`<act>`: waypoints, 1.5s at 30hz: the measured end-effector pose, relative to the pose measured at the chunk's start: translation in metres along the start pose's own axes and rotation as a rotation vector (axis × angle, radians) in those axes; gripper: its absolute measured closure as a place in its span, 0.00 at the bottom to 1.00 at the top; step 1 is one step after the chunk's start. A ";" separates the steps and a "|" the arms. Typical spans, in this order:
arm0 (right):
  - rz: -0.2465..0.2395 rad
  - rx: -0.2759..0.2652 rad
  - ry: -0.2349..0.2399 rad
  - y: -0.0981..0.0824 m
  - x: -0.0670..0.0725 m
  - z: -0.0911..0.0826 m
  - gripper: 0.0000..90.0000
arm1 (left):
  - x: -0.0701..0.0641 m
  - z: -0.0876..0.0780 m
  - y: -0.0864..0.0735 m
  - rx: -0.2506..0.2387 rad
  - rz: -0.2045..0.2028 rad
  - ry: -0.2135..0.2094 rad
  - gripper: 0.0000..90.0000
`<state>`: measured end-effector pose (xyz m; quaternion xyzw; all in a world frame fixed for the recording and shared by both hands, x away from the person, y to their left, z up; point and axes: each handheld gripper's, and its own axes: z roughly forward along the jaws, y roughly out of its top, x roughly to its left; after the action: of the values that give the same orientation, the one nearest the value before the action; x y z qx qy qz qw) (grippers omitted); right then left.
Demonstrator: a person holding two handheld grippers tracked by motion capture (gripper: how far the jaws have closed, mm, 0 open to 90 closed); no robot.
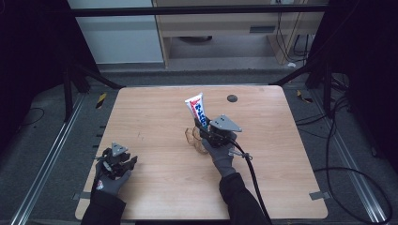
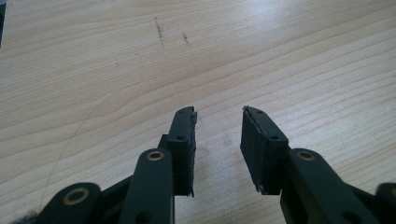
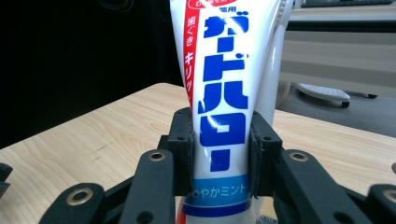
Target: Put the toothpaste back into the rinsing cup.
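High view: fixed overhead, facing forward and down across the table (image 1: 155, 178) — far.
Left gripper view: close, angled onto bare tabletop.
Right gripper view: close, level — shares the tube (image 3: 224, 93) with high view.

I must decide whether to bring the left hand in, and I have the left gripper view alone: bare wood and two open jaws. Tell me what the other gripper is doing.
Observer: The right gripper is shut on a toothpaste tube, pads on both its sides.
Operator: Give me the tube's pose.
Observer: It stands roughly upright, crimped end on top, leaning a little in the high view.
Operator: Say what lies near it.
Observer: A clear glass cup sits on the table right beside the right gripper.
Operator: Place my left gripper.
Observer: The left gripper is near the table's front left corner, well apart from the tube.
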<state>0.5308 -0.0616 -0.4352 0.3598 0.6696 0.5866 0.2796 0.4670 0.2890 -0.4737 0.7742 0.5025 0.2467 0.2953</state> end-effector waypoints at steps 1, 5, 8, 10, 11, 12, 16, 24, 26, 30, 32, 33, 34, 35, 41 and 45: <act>-0.011 0.004 0.004 -0.002 0.001 0.001 0.76 | 0.000 0.000 0.000 0.000 0.000 0.000 0.72; -0.010 0.024 0.013 -0.007 0.002 0.003 0.76 | 0.000 0.000 0.000 0.000 -0.001 0.001 0.72; -0.002 0.031 0.018 -0.008 0.002 0.004 0.75 | 0.000 0.000 0.000 0.000 -0.001 -0.001 0.72; -0.008 0.045 0.018 -0.009 0.001 0.004 0.75 | 0.000 0.000 0.000 -0.001 -0.001 0.000 0.72; -0.006 0.049 0.020 -0.009 0.001 0.004 0.75 | 0.000 0.000 0.000 0.000 0.000 0.000 0.72; -0.006 0.059 0.021 -0.009 0.000 0.004 0.74 | 0.000 0.000 0.000 0.000 -0.001 0.000 0.72; -0.003 0.074 0.019 -0.008 0.000 0.003 0.73 | 0.000 0.000 0.000 0.001 0.000 0.000 0.72; -0.004 0.099 0.023 -0.006 0.000 0.002 0.71 | 0.000 0.000 0.000 0.001 0.000 0.000 0.72; -0.009 0.114 0.024 -0.004 0.000 0.002 0.70 | 0.000 0.000 0.000 0.001 -0.001 0.000 0.72; 0.006 0.136 0.029 -0.002 0.000 0.001 0.69 | 0.000 0.000 0.000 0.001 -0.001 0.000 0.72; 0.007 0.140 0.029 -0.001 0.000 0.001 0.69 | 0.000 0.000 0.000 0.001 -0.001 0.000 0.72; 0.009 0.145 0.032 0.000 -0.001 0.000 0.69 | 0.000 0.000 0.000 0.001 -0.001 0.000 0.72; 0.007 0.147 0.032 0.000 -0.001 0.000 0.69 | 0.000 0.000 0.000 0.001 -0.001 0.000 0.72; 0.008 0.148 0.030 0.000 -0.001 0.000 0.69 | 0.000 0.000 0.000 0.001 -0.001 0.000 0.72; 0.003 0.123 0.030 -0.002 0.000 -0.003 0.71 | 0.000 0.000 0.000 -0.001 -0.001 0.000 0.72; 0.006 0.100 0.025 -0.005 0.000 -0.006 0.73 | 0.000 0.000 0.000 0.000 -0.001 0.001 0.72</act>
<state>0.5255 -0.0649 -0.4395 0.3679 0.7005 0.5577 0.2509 0.4670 0.2888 -0.4737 0.7740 0.5027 0.2470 0.2954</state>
